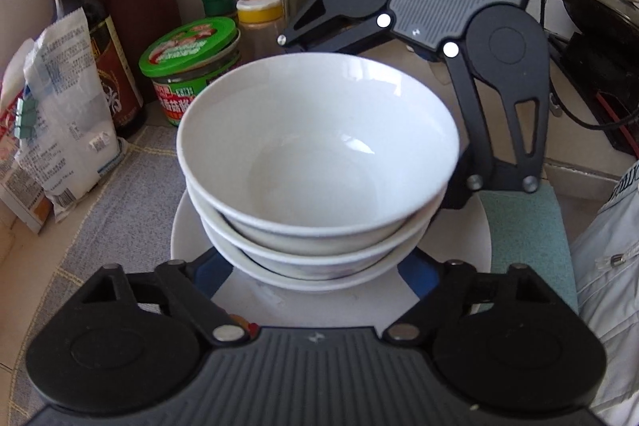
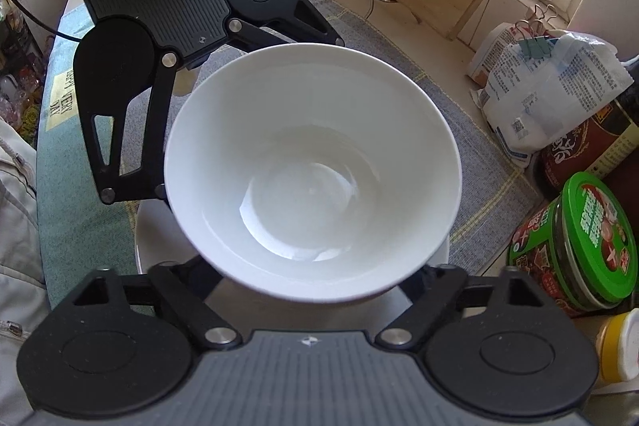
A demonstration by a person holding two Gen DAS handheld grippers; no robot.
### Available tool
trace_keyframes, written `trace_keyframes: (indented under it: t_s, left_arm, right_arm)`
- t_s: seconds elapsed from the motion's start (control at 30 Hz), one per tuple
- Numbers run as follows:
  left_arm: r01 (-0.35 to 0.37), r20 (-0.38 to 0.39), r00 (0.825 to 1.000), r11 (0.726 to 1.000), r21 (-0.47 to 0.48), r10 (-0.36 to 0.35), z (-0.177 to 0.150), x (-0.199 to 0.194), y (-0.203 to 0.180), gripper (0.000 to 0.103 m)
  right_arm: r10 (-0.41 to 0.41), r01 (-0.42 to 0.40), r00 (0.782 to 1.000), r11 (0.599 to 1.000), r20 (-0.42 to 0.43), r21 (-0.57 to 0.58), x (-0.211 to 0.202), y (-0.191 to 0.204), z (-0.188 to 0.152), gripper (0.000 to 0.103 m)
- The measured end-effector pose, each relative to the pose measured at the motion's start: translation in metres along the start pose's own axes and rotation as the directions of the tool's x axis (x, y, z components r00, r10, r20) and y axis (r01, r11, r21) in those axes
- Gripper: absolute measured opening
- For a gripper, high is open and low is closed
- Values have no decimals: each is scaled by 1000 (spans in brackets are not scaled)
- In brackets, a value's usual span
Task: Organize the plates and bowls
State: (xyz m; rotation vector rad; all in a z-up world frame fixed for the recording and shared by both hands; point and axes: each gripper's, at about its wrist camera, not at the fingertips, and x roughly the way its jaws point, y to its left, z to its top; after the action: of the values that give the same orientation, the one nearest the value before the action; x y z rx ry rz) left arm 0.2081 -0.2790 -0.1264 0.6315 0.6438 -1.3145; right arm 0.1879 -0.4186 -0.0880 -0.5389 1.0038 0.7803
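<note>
Three glossy white ceramic bowls (image 1: 317,162) sit nested in a stack, the top one deep, round and empty, with a shine on its inner floor. The stack rests on a flat white plate (image 1: 187,238), which lies on a grey woven placemat (image 1: 131,194).

The left gripper (image 1: 315,276) faces the stack from the near side, its dark arms spread to either side of the lowest bowls; its blue-tipped fingers (image 1: 415,272) stand just beside the stack, and whether they touch it cannot be told. The right gripper (image 2: 311,280) faces the stack from the opposite side, arms likewise splayed wide around the bowls, with its fingertips hidden under the top bowl's rim, so contact cannot be told.

Beyond the left gripper's left arm stands a green-lidded jar (image 1: 191,66).
</note>
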Motion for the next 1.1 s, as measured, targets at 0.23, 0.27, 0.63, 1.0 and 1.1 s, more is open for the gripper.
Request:
trace_keyframes:
  t_s: [0.23, 0.27, 0.63, 1.0, 1.1]
  left_arm:
    - [-121, 43, 991, 991, -61, 123, -10, -23, -13, 97]
    - [-146, 54, 987, 987, -71, 150, -12, -29, -16, 97]
    - [-357, 297, 864, 910, -210, 408, -41, -100, -42, 102]
    - [-412, 299, 801, 840, -353, 518, -79, -155, -66, 102]
    - [-429, 226, 808, 806, -407, 544, -84, -168, -67, 102]
  right_arm:
    - [-19, 19, 1000, 1000, 5, 4, -10, 2, -4, 102]
    - [-26, 26, 1000, 1000, 4, 4, -12, 3, -5, 102]
    - [-233, 238, 971, 966, -60, 100, -35, 44, -3, 103]
    - [-454, 510, 857, 691, -242, 512, -42, 128, 23, 103]
    - [-520, 593, 793, 538, -318, 599, -41, 152, 33, 103]
